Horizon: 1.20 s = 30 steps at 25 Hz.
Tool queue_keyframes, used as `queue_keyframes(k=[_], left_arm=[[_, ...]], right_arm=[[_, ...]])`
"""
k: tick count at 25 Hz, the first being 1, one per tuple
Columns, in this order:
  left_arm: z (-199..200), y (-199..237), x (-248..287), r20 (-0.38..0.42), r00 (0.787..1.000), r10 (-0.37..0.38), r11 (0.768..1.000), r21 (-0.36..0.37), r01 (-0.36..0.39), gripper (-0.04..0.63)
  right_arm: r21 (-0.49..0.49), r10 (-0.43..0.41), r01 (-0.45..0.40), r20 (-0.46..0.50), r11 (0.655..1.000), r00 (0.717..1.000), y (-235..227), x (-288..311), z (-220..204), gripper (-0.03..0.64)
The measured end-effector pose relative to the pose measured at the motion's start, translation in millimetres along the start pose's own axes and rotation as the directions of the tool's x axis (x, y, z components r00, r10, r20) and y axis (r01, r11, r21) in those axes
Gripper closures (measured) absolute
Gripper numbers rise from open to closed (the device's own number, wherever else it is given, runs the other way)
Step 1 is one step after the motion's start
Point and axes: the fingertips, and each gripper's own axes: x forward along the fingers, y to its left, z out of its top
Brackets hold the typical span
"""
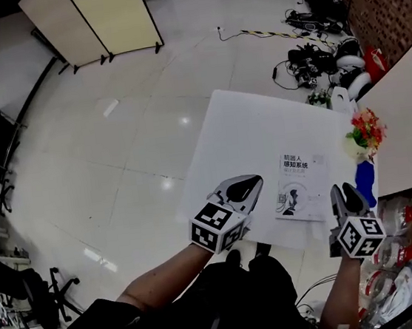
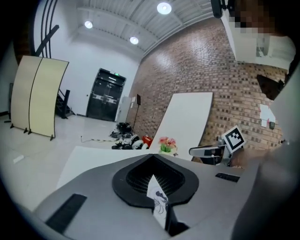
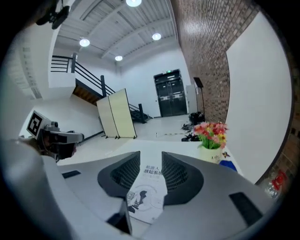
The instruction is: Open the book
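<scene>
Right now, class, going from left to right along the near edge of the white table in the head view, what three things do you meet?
left gripper → book → right gripper

In the left gripper view, the left gripper [image 2: 152,157] covered nearly all of the book [image 2: 157,200]. Only a narrow strip of its cover showed through the slot near the jaws' base. In the right gripper view, the right gripper [image 3: 151,153] hid both side edges of the book. The cover's print was too small to read. The floor clutter [image 1: 319,57] at the far right was too small to identify.
</scene>
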Motion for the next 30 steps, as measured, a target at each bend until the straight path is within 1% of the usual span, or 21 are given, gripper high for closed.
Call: queue_keyframes(k=[2,3,6,9,12,14,18,21,25,27,30], left_arm=[[-14.4,8.5,24.2,-0.046,0.999,0.022,0.999,-0.027,-0.024,0.594],[-22.0,10.5,36.1,-0.068,0.997,0.025,0.999,-0.035,-0.027,0.594],[-50.9,13.8,71.7,-0.158,0.987,0.02,0.999,-0.022,-0.024,0.594],[-83.3,15.5,100.6,-0.246,0.969,0.015,0.999,-0.029,-0.023,0.594],[-101.6,14.9,118.2,-0.286,0.958,0.001,0.999,-0.046,-0.014,0.594],[-110.3,14.4,123.9,-0.309,0.951,-0.007,0.999,-0.05,-0.009,0.594],[-119.3,16.7,127.5,-0.332,0.943,-0.006,0.998,-0.067,-0.017,0.594],[-116.9,20.4,127.7,-0.321,0.947,0.001,0.996,-0.081,-0.029,0.594],[-114.3,20.5,126.4,-0.302,0.953,-0.002,0.996,-0.086,-0.025,0.594],[-115.0,17.9,126.2,-0.303,0.953,-0.011,0.996,-0.087,-0.016,0.594],[-115.2,15.2,126.3,-0.303,0.953,-0.025,0.996,-0.092,-0.003,0.594]], right_arm=[[0.027,0.017,-0.014,-0.096,1.0,0.995,-18.2,27.2,-31.6,0.508],[0.042,0.023,-0.017,-0.142,0.999,0.99,-27.6,39.0,-47.1,0.493],[0.094,0.037,-0.013,-0.254,0.996,0.967,-52.0,68.9,-91.4,0.476],[0.128,0.052,-0.008,-0.343,0.992,0.938,-70.4,89.2,-128.2,0.476],[0.148,0.049,0.013,-0.414,0.989,0.909,-85.1,104.2,-153.2,0.476],[0.158,0.045,0.029,-0.442,0.987,0.896,-91.2,110.3,-161.6,0.476],[0.211,0.07,0.039,-0.486,0.977,0.871,-93.8,115.6,-174.3,0.476],[0.209,0.074,0.043,-0.52,0.977,0.851,-91.9,118.3,-182.5,0.478],[0.204,0.042,0.078,-0.525,0.976,0.85,-92.0,117.7,-184.0,0.489],[0.199,0.014,0.106,-0.524,0.974,0.852,-93.7,116.6,-182.9,0.517],[0.181,-0.027,0.143,-0.528,0.973,0.849,-95.0,114.3,-178.8,0.542]])
